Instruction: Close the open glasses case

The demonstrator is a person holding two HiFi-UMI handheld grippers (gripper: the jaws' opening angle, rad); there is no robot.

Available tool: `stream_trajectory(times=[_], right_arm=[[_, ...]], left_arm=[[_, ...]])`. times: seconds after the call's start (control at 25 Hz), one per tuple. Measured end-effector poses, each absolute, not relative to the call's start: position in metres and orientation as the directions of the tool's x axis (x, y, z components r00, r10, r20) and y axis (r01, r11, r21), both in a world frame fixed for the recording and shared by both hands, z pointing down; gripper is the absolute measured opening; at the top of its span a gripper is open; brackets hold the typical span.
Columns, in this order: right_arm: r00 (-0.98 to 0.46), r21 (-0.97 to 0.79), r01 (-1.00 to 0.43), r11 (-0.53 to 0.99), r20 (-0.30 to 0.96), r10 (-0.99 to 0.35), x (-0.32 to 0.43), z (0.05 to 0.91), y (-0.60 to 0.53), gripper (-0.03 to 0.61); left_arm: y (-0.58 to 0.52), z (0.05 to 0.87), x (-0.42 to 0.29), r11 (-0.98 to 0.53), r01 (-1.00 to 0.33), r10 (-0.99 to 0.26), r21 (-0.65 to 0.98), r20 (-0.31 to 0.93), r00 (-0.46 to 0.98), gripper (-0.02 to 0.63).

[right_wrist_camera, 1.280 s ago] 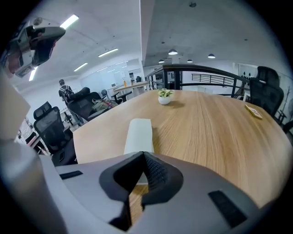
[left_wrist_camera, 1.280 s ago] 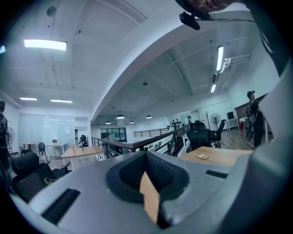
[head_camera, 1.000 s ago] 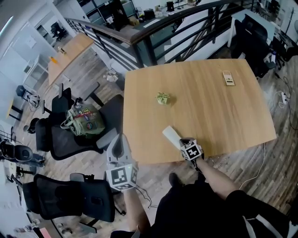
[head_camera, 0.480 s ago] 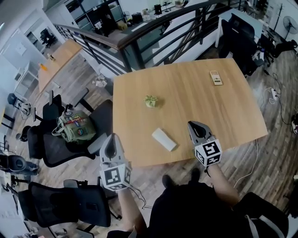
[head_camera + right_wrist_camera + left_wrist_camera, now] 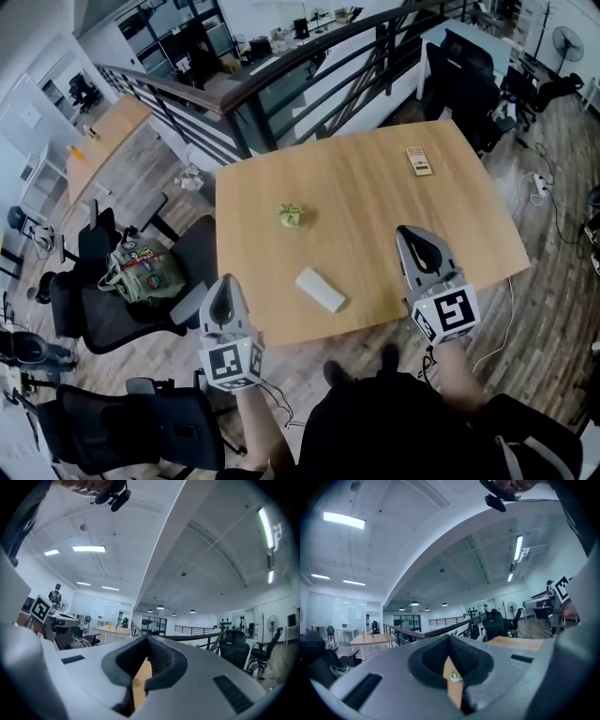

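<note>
Glasses case (image 5: 321, 290), a white oblong, lies flat on the wooden table (image 5: 375, 187) near its front edge, and from my head view its lid looks down. Both tools are clear of it. My left gripper (image 5: 223, 287) is off the table's front-left corner, and my right gripper (image 5: 413, 235) is to the case's right. Each has its jaws pressed together with nothing between them. Farther back sit a small green object (image 5: 291, 216) and a small tan card (image 5: 419, 161).
</note>
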State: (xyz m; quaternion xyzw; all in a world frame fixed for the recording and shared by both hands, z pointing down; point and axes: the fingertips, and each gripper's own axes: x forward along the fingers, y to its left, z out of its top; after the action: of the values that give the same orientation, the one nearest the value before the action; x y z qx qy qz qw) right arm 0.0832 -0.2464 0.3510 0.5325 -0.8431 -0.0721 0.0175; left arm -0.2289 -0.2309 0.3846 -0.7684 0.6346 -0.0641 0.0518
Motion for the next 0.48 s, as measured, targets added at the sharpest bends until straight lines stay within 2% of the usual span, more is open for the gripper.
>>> stream_trajectory(times=[0.48], right_arm=[[-0.425, 0.129, -0.901, 0.415, -0.059, -0.903, 0.083, 0.352, -0.243, 0.015]], left_arm=[[-0.224, 0.373, -0.225, -0.201, -0.965, -0.98, -0.171, 0.021, 0.2, 0.0]])
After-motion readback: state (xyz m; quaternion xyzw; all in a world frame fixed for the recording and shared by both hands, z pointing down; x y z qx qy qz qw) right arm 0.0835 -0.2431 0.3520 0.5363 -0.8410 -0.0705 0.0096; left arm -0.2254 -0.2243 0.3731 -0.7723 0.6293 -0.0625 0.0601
